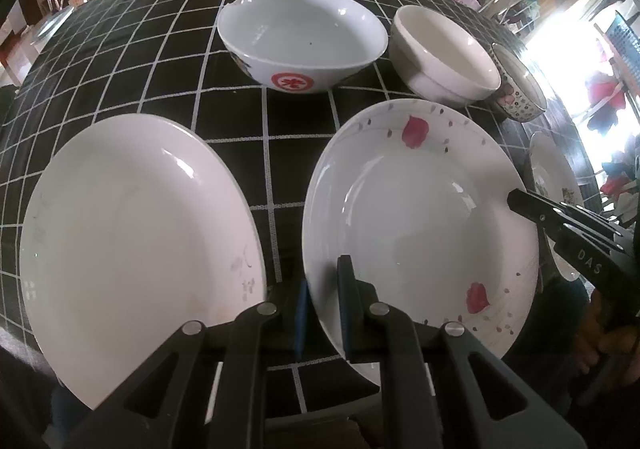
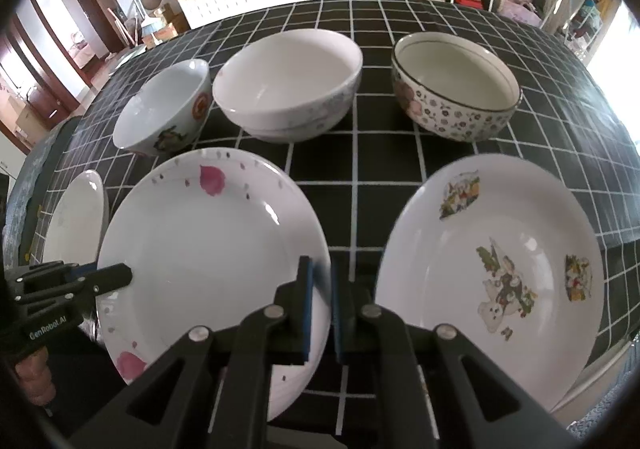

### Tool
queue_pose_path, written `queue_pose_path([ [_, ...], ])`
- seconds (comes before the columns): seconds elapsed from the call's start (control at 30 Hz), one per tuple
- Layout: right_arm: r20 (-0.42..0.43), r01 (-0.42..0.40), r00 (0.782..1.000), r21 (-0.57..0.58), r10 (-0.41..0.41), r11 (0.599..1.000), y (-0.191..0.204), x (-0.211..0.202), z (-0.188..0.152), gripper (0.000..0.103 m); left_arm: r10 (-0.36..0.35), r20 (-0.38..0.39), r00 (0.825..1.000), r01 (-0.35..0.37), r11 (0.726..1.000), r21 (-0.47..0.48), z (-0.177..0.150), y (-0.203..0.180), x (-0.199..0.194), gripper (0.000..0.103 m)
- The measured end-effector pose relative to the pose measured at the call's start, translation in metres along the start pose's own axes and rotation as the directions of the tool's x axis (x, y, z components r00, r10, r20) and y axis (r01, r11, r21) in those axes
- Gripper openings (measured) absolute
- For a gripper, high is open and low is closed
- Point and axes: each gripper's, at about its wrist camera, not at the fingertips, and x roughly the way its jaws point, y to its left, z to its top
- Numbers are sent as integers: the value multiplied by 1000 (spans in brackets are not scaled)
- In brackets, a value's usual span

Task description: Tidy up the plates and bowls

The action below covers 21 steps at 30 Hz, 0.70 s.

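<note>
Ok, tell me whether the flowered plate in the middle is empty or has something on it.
Empty. The flowered plate shows only bare white glaze and its pink petal print. Both grippers clamp its rim: left gripper, right gripper.

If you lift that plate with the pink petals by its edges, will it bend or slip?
The plate with pink petals looks like glazed ceramic, so it is probably stiff and will not bend. Its surface shines, so it may be slippery between the left gripper and right gripper, each pinching a rim. It would likely chip or break if dropped on the checked table.
</note>
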Motion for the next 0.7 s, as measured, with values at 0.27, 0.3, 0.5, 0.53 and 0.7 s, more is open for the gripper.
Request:
queue_pose_path([
  [0.27, -17, -3, 1000, 53, 4, 999, 3, 3, 0, 17, -8, 6, 1000, 8, 1000, 2, -2, -3, -7, 10],
  [0.3, -13, -5, 1000, 63, 6, 998, 2, 1, -1, 17, -12, 11, 1000, 12, 1000, -1, -3, -3, -9, 10],
  [0.5, 34, -23, 999, 66, 21, 998, 8, -23, 1, 17, 3, 57, 998, -3, 1000, -17, -5, 0, -33, 10],
  [0.53, 48, -26, 999, 60, 23, 998, 11, -29, 3, 17, 5, 66, 998, -4, 1000, -21, -6, 2, -39, 10],
  [0.7, 79, -46, 996, 21, 44, 999, 35, -40, 14, 17, 35, 105, 994, -29, 998, -60, -10, 21, -63, 10],
])
